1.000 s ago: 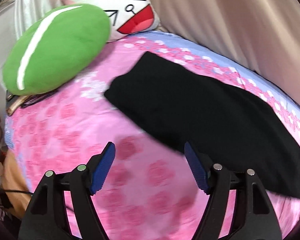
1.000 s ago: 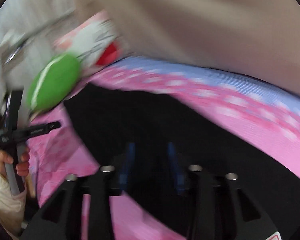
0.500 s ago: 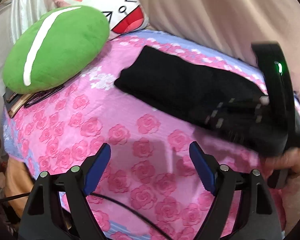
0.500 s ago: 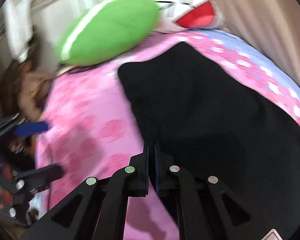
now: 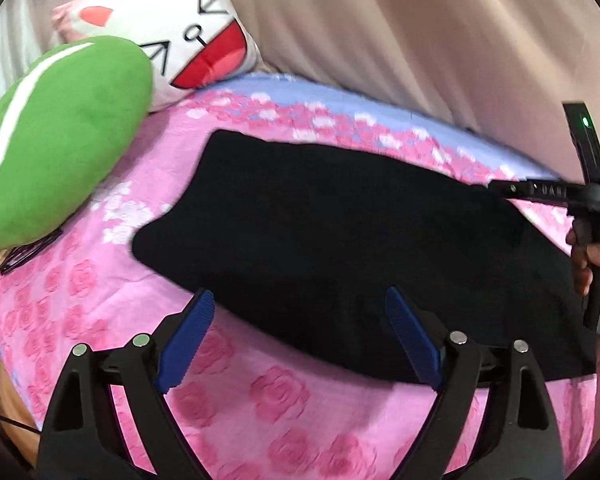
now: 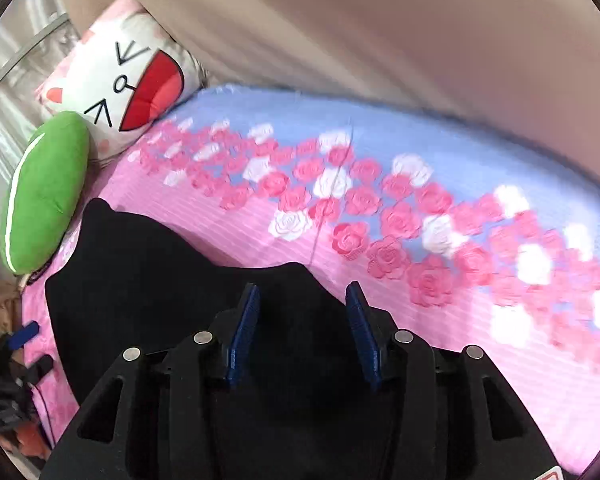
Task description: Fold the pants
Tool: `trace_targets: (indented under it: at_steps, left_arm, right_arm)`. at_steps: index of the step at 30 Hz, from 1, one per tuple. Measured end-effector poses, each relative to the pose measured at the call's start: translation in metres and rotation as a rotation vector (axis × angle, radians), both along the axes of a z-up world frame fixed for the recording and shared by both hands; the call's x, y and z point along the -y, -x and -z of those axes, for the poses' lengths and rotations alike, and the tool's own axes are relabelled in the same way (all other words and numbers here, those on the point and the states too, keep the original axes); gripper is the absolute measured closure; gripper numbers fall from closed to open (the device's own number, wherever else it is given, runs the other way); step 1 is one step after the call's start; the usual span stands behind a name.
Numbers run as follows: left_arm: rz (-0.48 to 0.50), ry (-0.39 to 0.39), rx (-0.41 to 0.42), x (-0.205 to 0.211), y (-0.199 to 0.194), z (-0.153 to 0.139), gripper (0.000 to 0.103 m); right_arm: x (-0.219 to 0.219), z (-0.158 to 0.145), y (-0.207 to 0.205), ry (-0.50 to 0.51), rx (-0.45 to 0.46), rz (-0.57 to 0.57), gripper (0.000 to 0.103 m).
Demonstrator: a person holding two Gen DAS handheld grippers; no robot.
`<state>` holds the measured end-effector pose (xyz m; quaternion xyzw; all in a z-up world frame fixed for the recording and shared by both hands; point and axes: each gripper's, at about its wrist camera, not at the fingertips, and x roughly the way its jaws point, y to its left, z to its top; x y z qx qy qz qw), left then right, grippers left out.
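No legible text, labels or numbers anywhere.

A bed covered by a pink rose-print bedspread [image 5: 284,396] fills the space ahead of the fingers, with a blue band [image 6: 340,120] along its far edge. Beyond it hangs a beige curtain [image 5: 400,32]. Far left lie a green cushion [image 5: 56,140] and a cat-face pillow [image 5: 188,28].

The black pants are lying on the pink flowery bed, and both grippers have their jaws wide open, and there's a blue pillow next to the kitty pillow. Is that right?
Almost. The pillow beside the kitty pillow is green with a white stripe, not blue, as the left wrist view shows. The rest holds: the black pants lie on the pink flowery bed, and the left gripper and right gripper have open jaws.
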<state>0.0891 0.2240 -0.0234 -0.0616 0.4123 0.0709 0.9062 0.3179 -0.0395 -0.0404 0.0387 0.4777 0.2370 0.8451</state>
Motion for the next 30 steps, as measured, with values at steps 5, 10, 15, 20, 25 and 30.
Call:
trace_targets:
  at_steps: [5,10,15,20,25,30]
  left_arm:
    - [-0.007,-0.029,-0.057,0.006,-0.013,0.018,0.018]
    - [-0.021,-0.057,-0.072,0.011,-0.016,0.022,0.018]
    - [0.008,-0.05,-0.042,0.024,-0.007,0.01,0.018]
    - [0.06,-0.05,-0.028,0.059,-0.005,0.001,0.018]
    - [0.119,-0.04,-0.01,0.093,0.004,-0.008,0.018]
    - [0.183,-0.066,-0.012,0.134,0.007,-0.009,0.018]
  right_arm:
    - [-0.017,0.015,-0.01,0.074,0.072,-0.012,0.097]
    - [0.001,0.006,-0.018,-0.027,0.088,0.072,0.096]
    - [0.022,-0.021,0.05,-0.125,0.165,0.034,0.093]
    - [0.044,0.021,0.051,-0.002,0.104,0.116,0.103]
    - [0.09,-0.007,0.112,-0.013,0.199,0.199,0.094]
    - [0.179,0.024,0.17,0.064,0.125,0.398,0.101]
